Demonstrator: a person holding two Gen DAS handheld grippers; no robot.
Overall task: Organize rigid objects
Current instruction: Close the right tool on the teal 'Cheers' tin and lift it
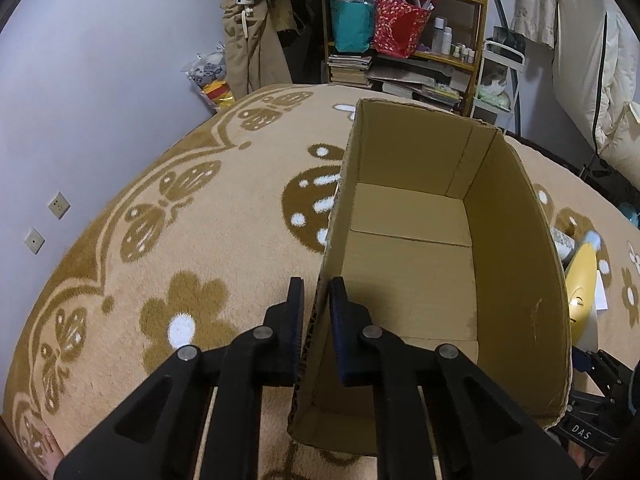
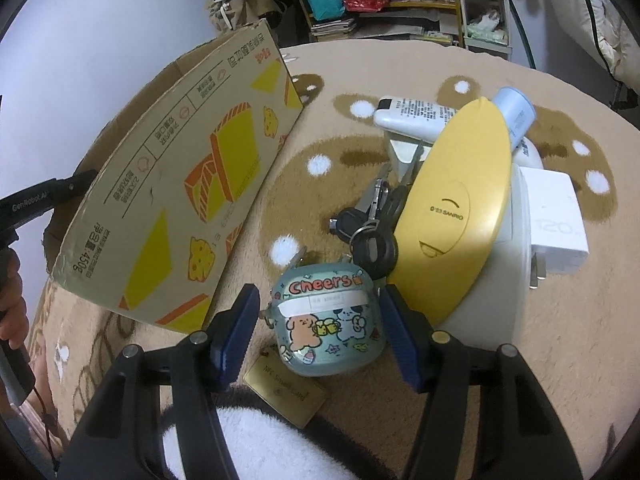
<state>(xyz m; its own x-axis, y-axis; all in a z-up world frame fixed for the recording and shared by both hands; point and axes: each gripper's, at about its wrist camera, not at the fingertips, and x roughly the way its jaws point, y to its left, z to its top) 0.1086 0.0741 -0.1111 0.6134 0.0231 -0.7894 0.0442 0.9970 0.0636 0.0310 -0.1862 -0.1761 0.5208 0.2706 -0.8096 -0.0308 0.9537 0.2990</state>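
Note:
An open, empty cardboard box [image 1: 516, 260] stands on the patterned carpet. My left gripper [image 1: 317, 282] is shut on its near left wall, one finger outside and one inside. In the right wrist view the box [image 2: 180, 184] shows its printed side at the left. My right gripper [image 2: 320, 289] is open, low over the carpet, astride a teal "Cheers" earbud case [image 2: 328, 332]. A gap shows at the left pad [image 2: 240, 328]. The right pad sits close to the case's edge. A gold card [image 2: 286, 390] lies by the case.
Just behind the case lie a bunch of keys [image 2: 372, 232], a yellow oval lid [image 2: 452, 208] on a white round item [image 2: 492, 312], a white charger [image 2: 556, 220] and a white tube [image 2: 416, 114]. A cluttered shelf [image 1: 404, 32] stands beyond the carpet. A person's hand [image 2: 12, 300] shows at the left.

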